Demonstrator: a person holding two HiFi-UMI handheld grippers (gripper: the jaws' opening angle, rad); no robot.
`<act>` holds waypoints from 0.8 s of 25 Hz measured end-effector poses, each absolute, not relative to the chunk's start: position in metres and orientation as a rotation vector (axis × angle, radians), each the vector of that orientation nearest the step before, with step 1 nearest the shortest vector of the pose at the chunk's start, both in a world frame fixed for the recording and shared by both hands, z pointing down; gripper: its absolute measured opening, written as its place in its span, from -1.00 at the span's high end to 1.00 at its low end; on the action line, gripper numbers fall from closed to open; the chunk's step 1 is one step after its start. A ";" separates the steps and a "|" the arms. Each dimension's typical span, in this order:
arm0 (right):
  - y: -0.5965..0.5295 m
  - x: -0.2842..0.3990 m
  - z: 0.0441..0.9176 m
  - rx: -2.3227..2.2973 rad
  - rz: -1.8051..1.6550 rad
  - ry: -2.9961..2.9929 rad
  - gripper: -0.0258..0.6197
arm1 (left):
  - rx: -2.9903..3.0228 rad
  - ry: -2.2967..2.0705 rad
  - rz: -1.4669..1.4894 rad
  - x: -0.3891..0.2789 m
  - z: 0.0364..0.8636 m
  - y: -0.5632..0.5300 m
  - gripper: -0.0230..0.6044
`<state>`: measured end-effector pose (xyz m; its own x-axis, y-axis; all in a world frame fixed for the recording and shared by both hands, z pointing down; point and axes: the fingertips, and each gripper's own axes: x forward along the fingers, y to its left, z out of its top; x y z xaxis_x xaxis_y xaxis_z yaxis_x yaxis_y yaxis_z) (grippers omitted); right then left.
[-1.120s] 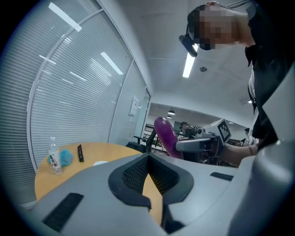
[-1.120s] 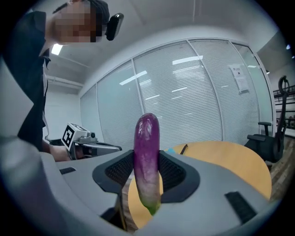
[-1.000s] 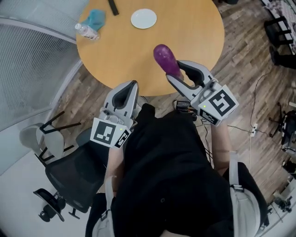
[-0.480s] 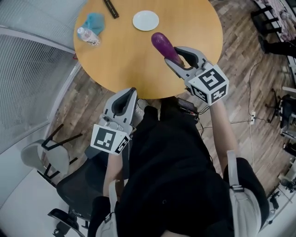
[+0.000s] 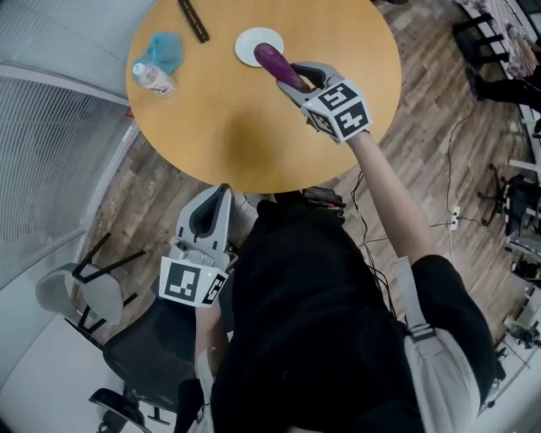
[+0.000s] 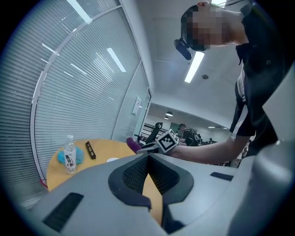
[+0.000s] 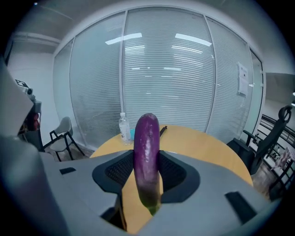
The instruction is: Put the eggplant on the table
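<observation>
The right hand-held gripper is stretched out over the far part of the round wooden surface, on the end of a fully extended arm. It is pinching the eggplant between its two pads. In the right gripper view the eggplant stands lengthwise between the jaws, with its green stem end towards the camera and its rounded purple end pointing away. From above, that purple end sits over the small white plate. I can't tell whether it touches the plate or hangs just above it.

The left hand-held gripper is held low, off the near edge of the surface and close to the person's body. Its jaws are pressed together at the tips, and only a thin wedge of tabletop shows through behind them. Nothing is between them.

On the left side of the surface a water bottle lies just beside a blue cloth. A black bar rests a little further back. A grey chair stands on the wood floor to the left.
</observation>
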<state>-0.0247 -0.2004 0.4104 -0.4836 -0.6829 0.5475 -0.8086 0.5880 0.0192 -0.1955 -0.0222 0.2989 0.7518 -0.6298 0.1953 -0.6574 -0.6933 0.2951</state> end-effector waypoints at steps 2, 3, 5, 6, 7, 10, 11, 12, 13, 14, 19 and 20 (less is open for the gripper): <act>-0.221 -0.019 0.427 1.176 0.328 -2.284 0.37 | 2.584 -1.012 0.121 -0.193 0.301 -0.025 0.90; -0.231 -0.016 0.436 1.169 0.333 -2.267 0.37 | 2.572 -1.022 0.122 -0.192 0.302 -0.028 0.90; -0.250 -0.014 0.457 1.146 0.352 -2.238 0.37 | 2.545 -1.044 0.124 -0.191 0.305 -0.032 0.90; -0.260 -0.014 0.467 1.131 0.360 -2.224 0.37 | 2.533 -1.052 0.128 -0.189 0.308 -0.035 0.90; -0.270 -0.012 0.477 1.115 0.365 -2.210 0.37 | 2.525 -1.055 0.138 -0.187 0.310 -0.037 0.90; -0.298 -0.005 0.503 1.089 0.383 -2.186 0.37 | 2.529 -1.050 0.177 -0.179 0.314 -0.046 0.90; -0.306 -0.004 0.511 1.082 0.394 -2.184 0.37 | 2.526 -1.054 0.187 -0.177 0.314 -0.049 0.90; -0.313 -0.002 0.519 1.073 0.402 -2.180 0.37 | 2.516 -1.061 0.195 -0.174 0.314 -0.053 0.90; -0.320 0.000 0.528 1.064 0.408 -2.174 0.37 | 2.506 -1.070 0.202 -0.172 0.314 -0.056 0.90; -0.326 0.002 0.535 1.055 0.411 -2.166 0.37 | 2.497 -1.079 0.209 -0.169 0.316 -0.059 0.90; -0.356 0.002 0.565 0.988 0.375 -2.115 0.37 | 2.454 -1.113 0.210 -0.156 0.327 -0.078 0.90; -0.360 0.000 0.571 0.970 0.365 -2.105 0.37 | 2.443 -1.122 0.207 -0.154 0.329 -0.082 0.90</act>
<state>0.0001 -0.3604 0.5711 -0.4095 -0.5195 0.7500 -0.7415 0.6684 0.0581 -0.1536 -0.0821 0.3288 0.6593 -0.6843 0.3116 -0.7504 -0.5731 0.3293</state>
